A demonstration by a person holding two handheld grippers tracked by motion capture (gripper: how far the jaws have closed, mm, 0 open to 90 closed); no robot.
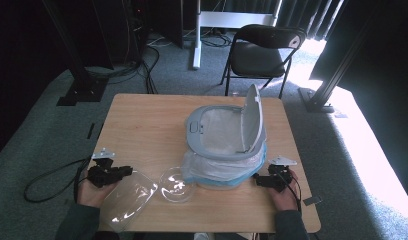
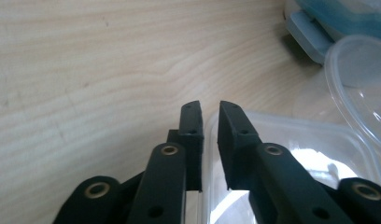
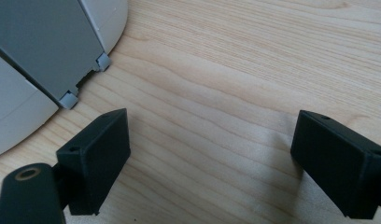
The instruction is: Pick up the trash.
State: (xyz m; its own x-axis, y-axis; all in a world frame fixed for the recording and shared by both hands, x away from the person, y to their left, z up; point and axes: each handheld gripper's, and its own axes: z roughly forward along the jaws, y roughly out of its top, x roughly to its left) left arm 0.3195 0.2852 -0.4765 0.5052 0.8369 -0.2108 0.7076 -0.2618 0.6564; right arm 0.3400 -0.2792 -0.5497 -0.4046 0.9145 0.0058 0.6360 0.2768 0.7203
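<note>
A clear rectangular plastic container lies at the table's front left, partly over the front edge. My left gripper sits at its far left corner. In the left gripper view the jaws stand a narrow gap apart, with the container's rim running into that gap; the pads do not visibly press on it. A clear round bowl rests just right of the container. A grey bin with its lid raised stands mid-table. Beside its base, my right gripper is wide open over bare wood.
A white plastic bag lines the bin and bulges around its lower part. The wooden table has free room to the left and behind the bin. A black folding chair stands on the carpet beyond the table.
</note>
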